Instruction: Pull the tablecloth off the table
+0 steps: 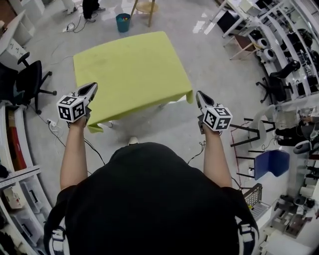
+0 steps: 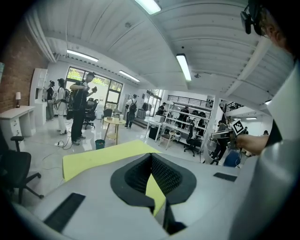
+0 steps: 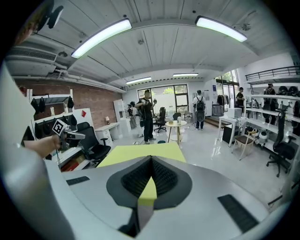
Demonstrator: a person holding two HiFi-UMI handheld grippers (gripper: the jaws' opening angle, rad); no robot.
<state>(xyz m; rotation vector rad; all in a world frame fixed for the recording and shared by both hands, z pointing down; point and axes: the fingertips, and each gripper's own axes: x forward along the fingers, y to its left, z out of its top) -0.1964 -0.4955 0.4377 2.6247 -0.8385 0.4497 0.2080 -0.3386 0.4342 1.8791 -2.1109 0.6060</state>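
A yellow-green tablecloth point(image 1: 129, 69) covers a table in front of me, its near edge hanging down. My left gripper point(image 1: 91, 89) is at the cloth's near left edge and my right gripper point(image 1: 199, 95) at its near right corner. In the left gripper view the jaws point(image 2: 152, 185) are shut with a strip of the yellow cloth point(image 2: 103, 157) pinched between the pads. The right gripper view shows that gripper point(image 3: 149, 187) likewise shut on a fold of the cloth point(image 3: 140, 153). The table under the cloth is mostly hidden.
A teal bin point(image 1: 122, 22) and a round wooden table point(image 1: 146, 7) stand beyond the table. A black office chair point(image 1: 27, 82) is at the left, a blue chair point(image 1: 271, 163) and shelving at the right. People point(image 2: 79, 110) stand further off.
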